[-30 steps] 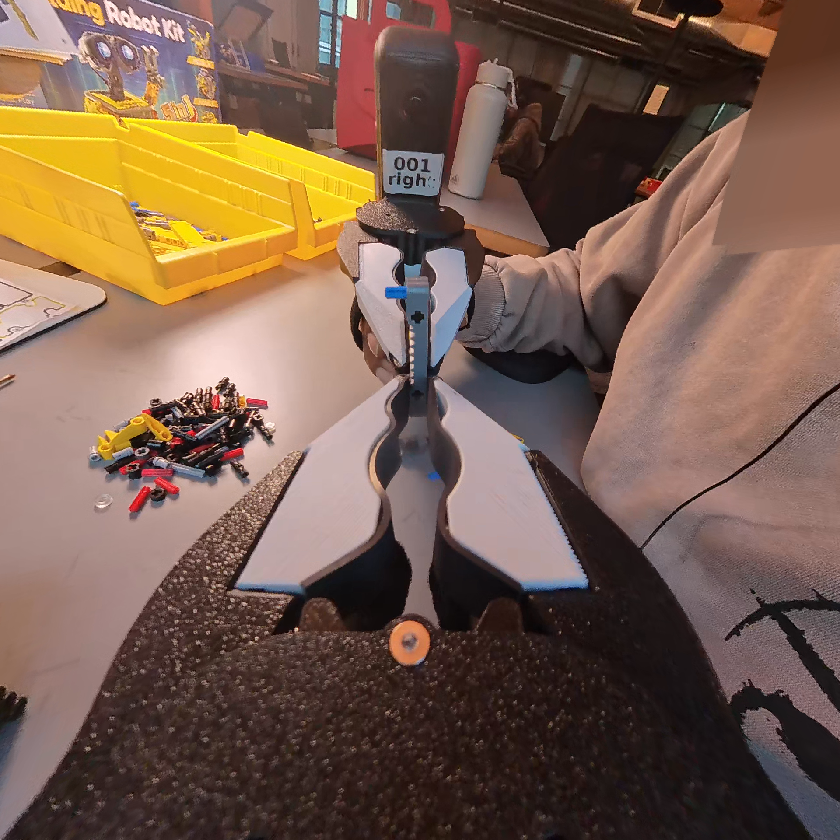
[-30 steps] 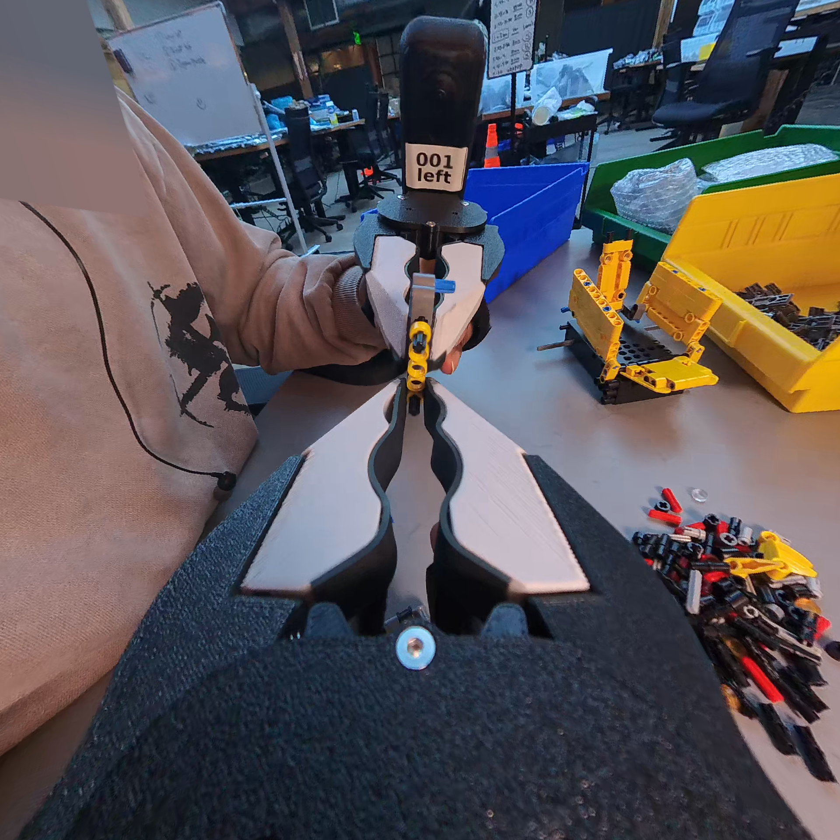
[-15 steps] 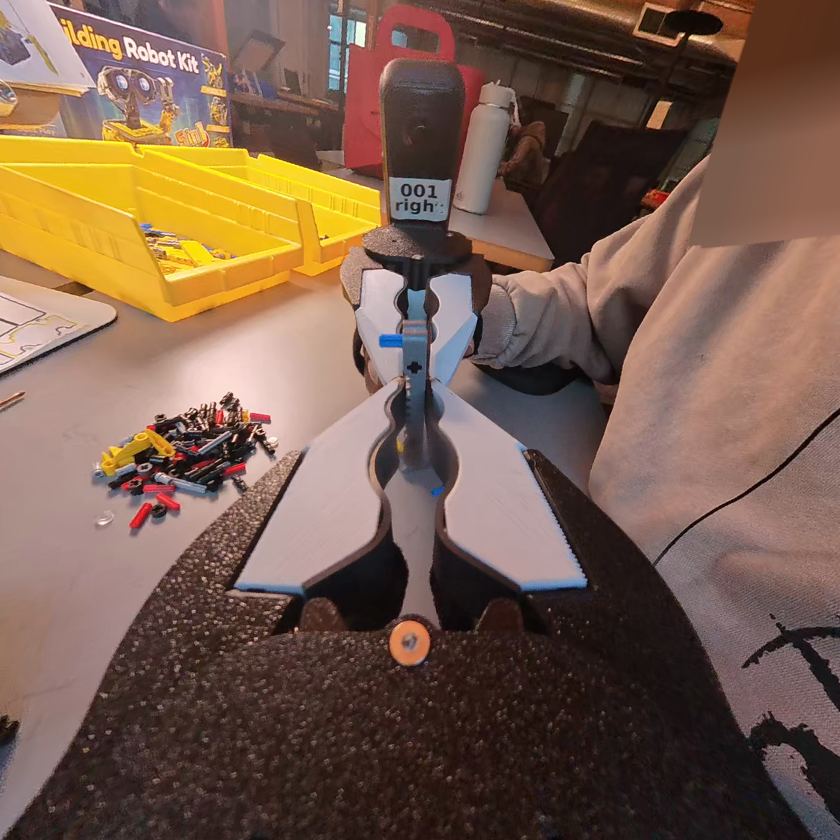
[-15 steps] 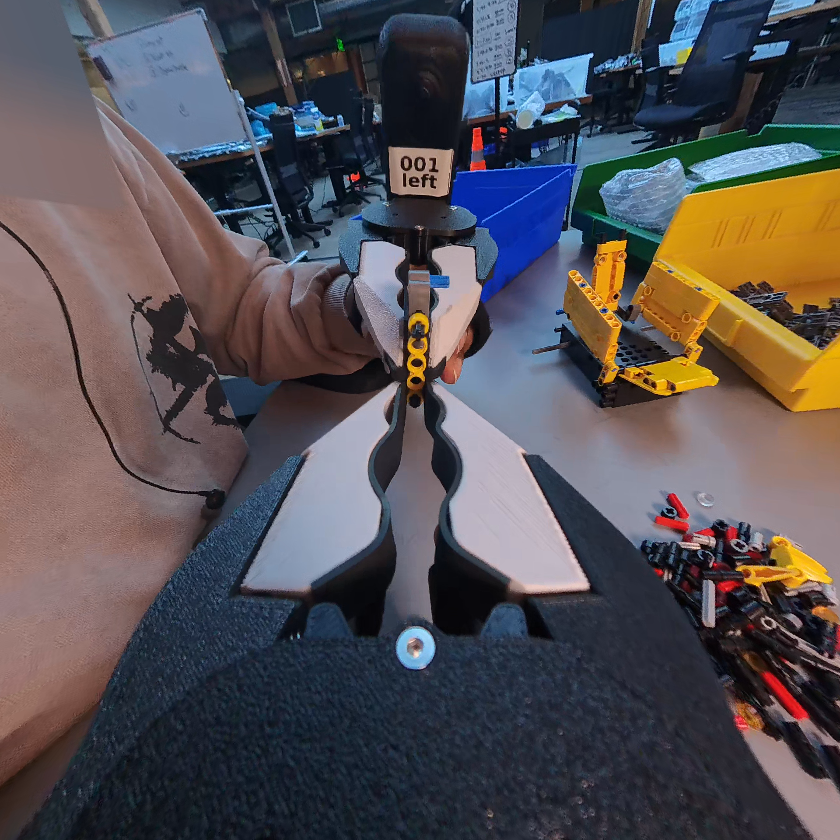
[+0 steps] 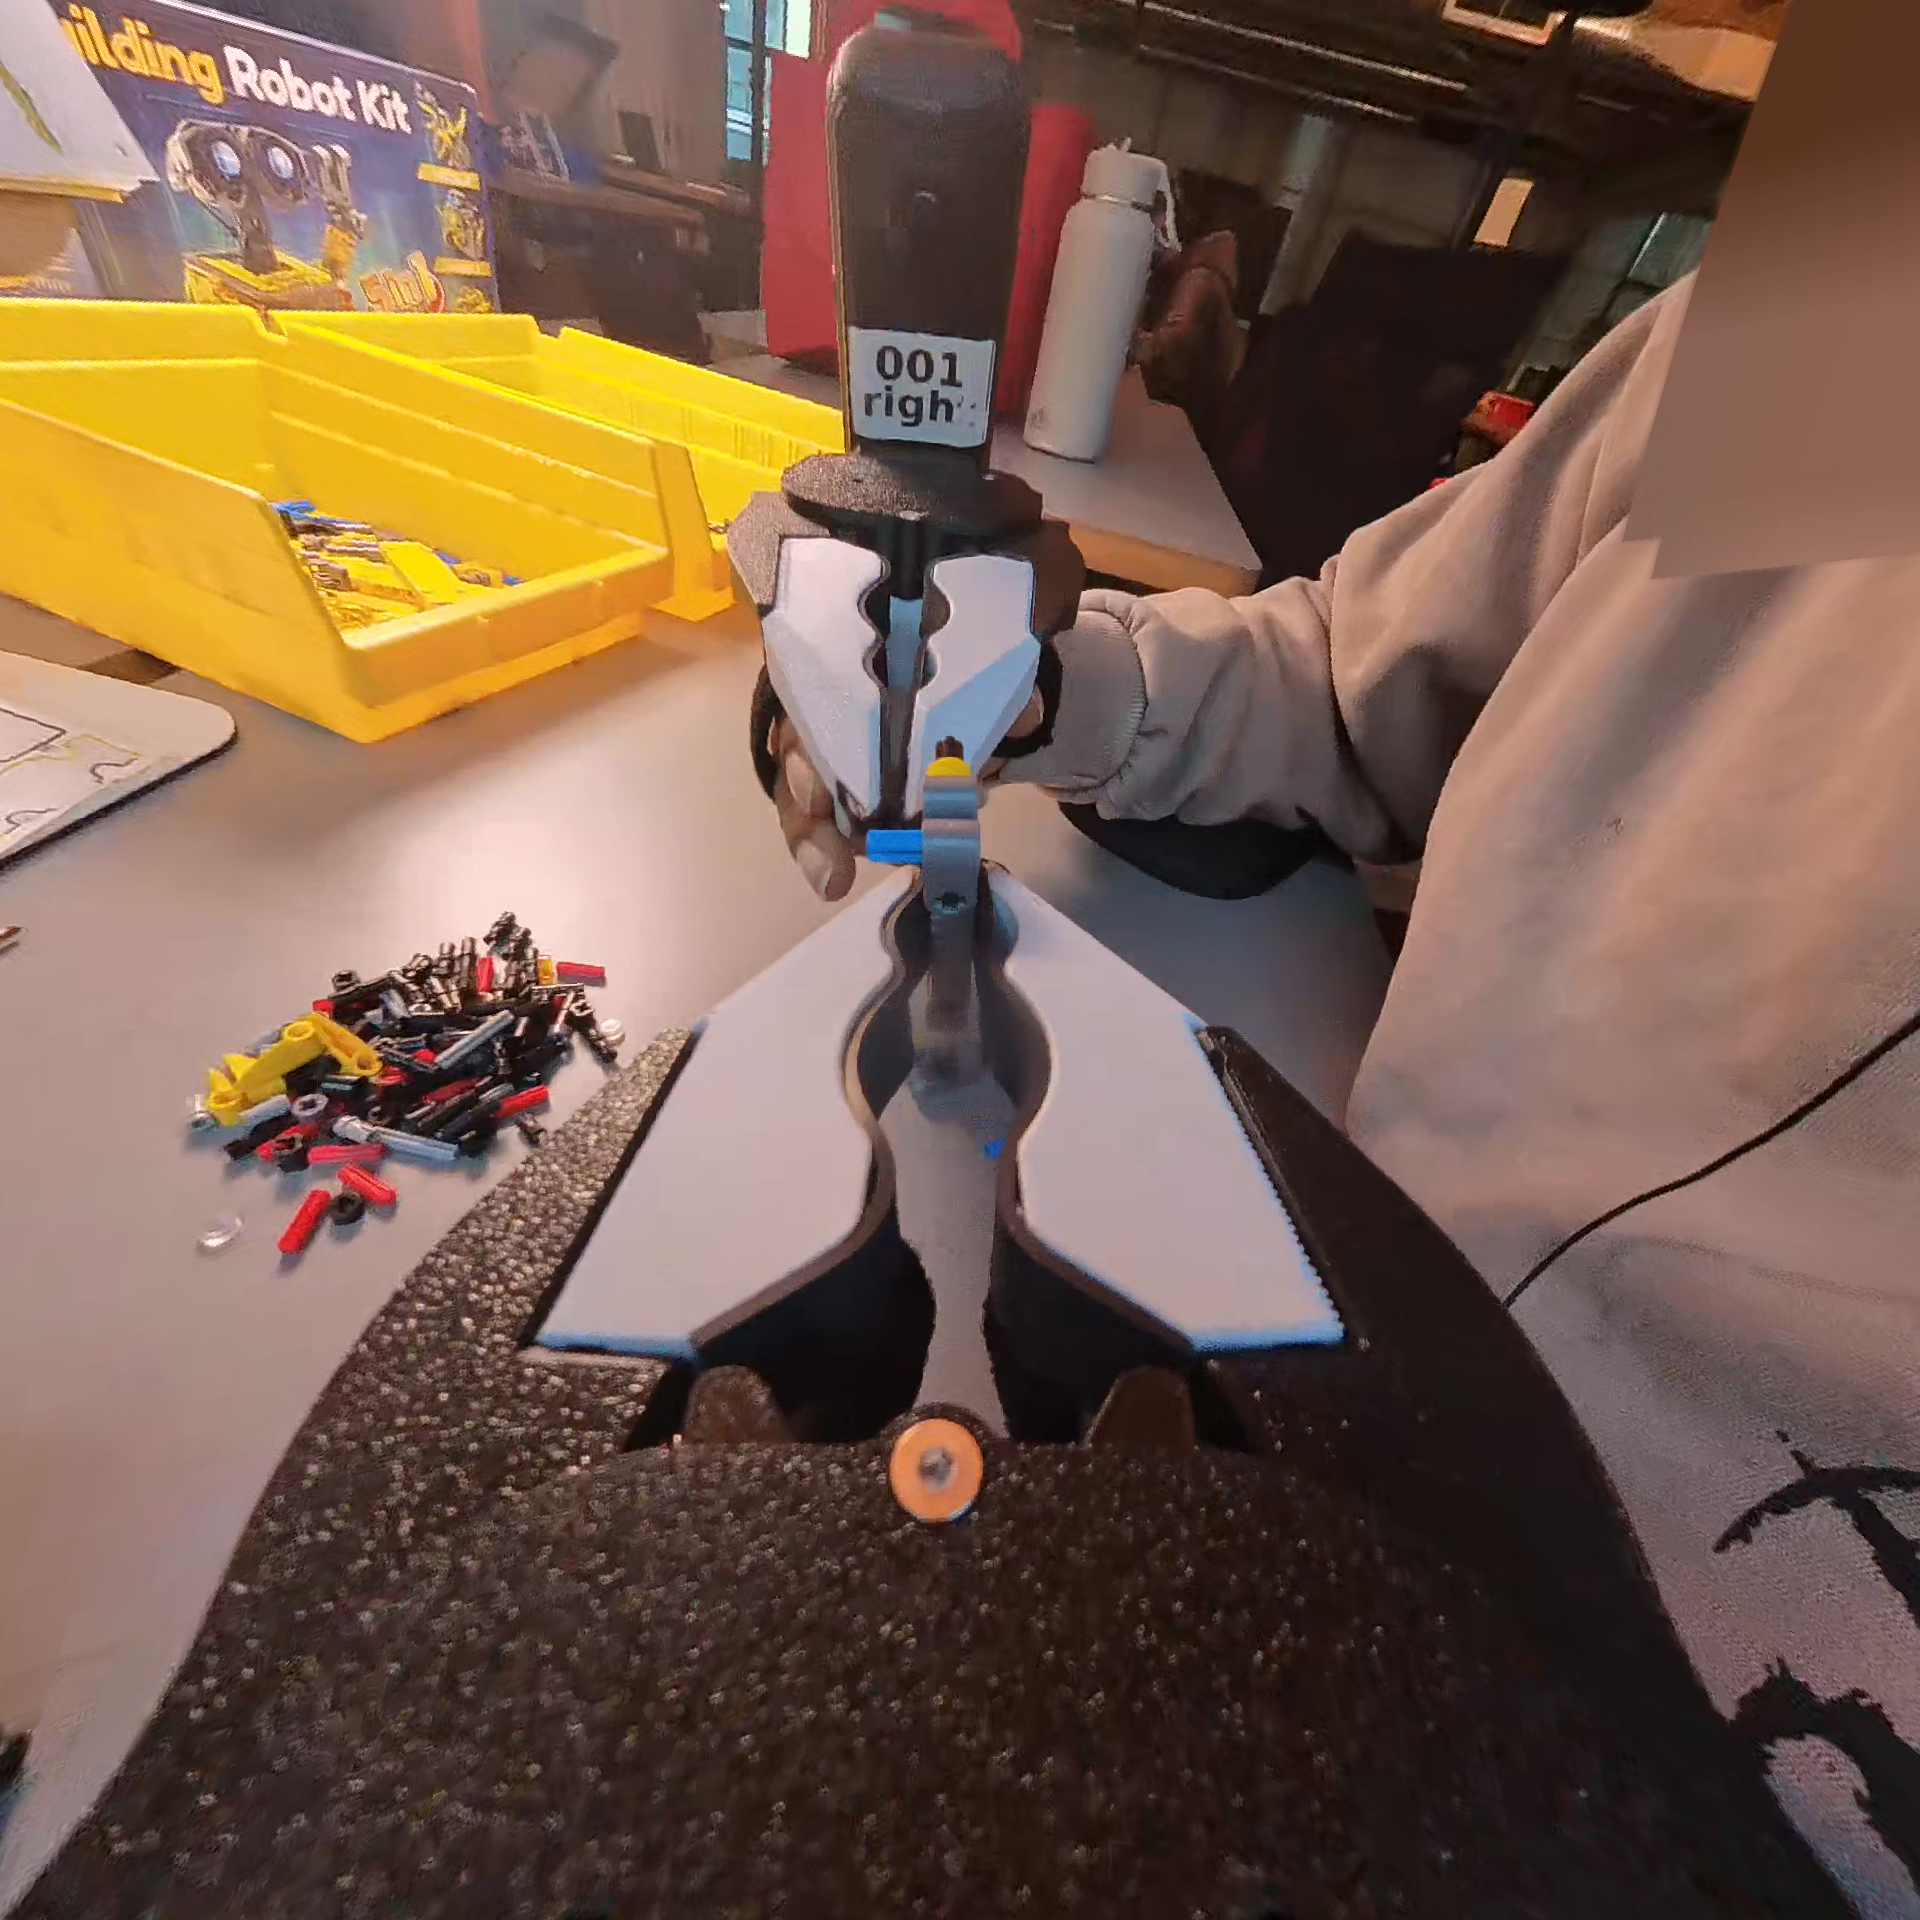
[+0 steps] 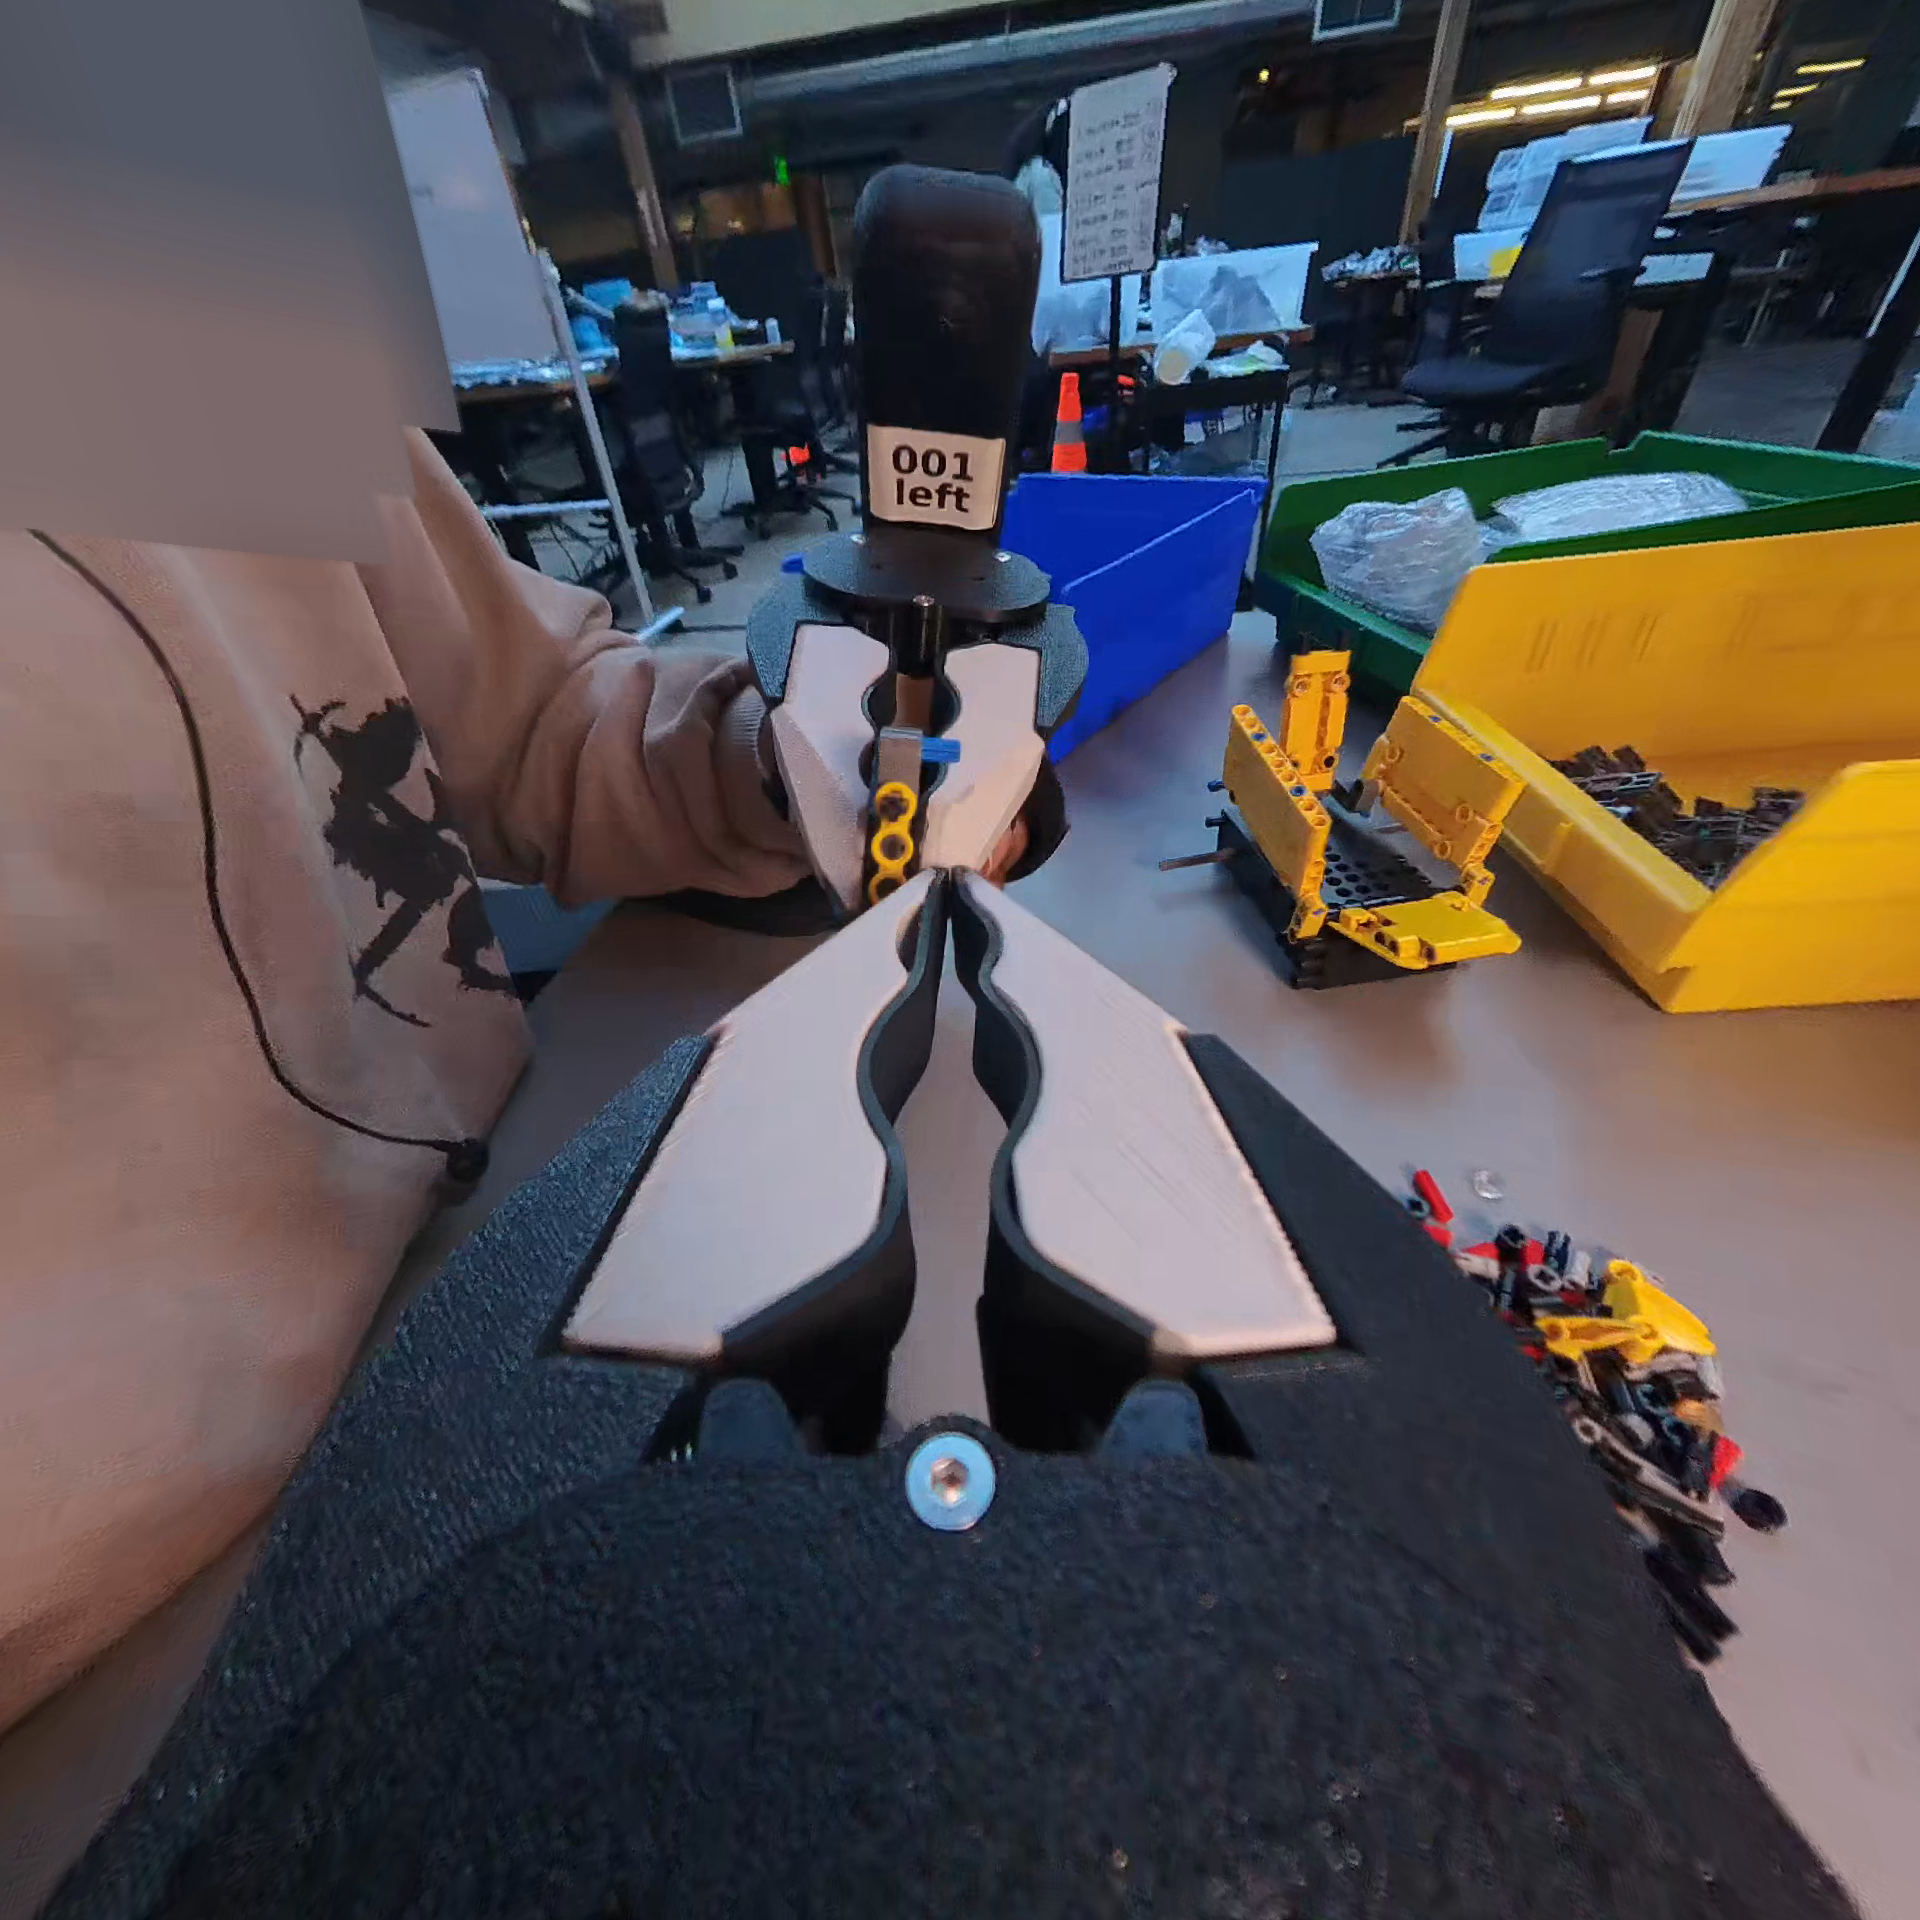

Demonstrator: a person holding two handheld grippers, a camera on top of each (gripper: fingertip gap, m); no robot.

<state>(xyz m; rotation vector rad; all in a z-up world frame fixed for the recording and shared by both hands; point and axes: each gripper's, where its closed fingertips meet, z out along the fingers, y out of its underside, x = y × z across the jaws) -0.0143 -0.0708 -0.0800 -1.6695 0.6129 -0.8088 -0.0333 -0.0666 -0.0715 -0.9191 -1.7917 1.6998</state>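
My left gripper (image 5: 951, 888) is shut on a grey beam (image 5: 951, 831) with a blue pin (image 5: 891, 845) sticking out of its side and a yellow beam at its far end. It holds this above the grey table (image 5: 520, 831). In the right wrist view the left gripper (image 6: 902, 821) faces me, with the yellow beam (image 6: 891, 842) sticking out of its tips. My right gripper (image 6: 948, 883) is shut, with nothing showing between its tips, just right of the yellow beam. In the left wrist view the right gripper (image 5: 885, 821) ends right by the blue pin.
A pile of small black, red and yellow parts (image 5: 405, 1070) lies on the table and also shows in the right wrist view (image 6: 1600, 1351). Yellow bins (image 5: 364, 582), a yellow-and-black part-built model (image 6: 1361, 873), a blue bin (image 6: 1132, 582) and a green bin (image 6: 1558, 488) stand around. The person's sleeves are close. Only a small space, under 4 cm, lies between the two pairs of fingers. The yellow-and-black part-built model (image 6: 1361, 873) is about 25 cm from both grippers' fingertips.
The right gripper's tips were on the lower end of the yellow beam. Now they are off it, closed beside it. The left gripper keeps hold of the beam assembly.
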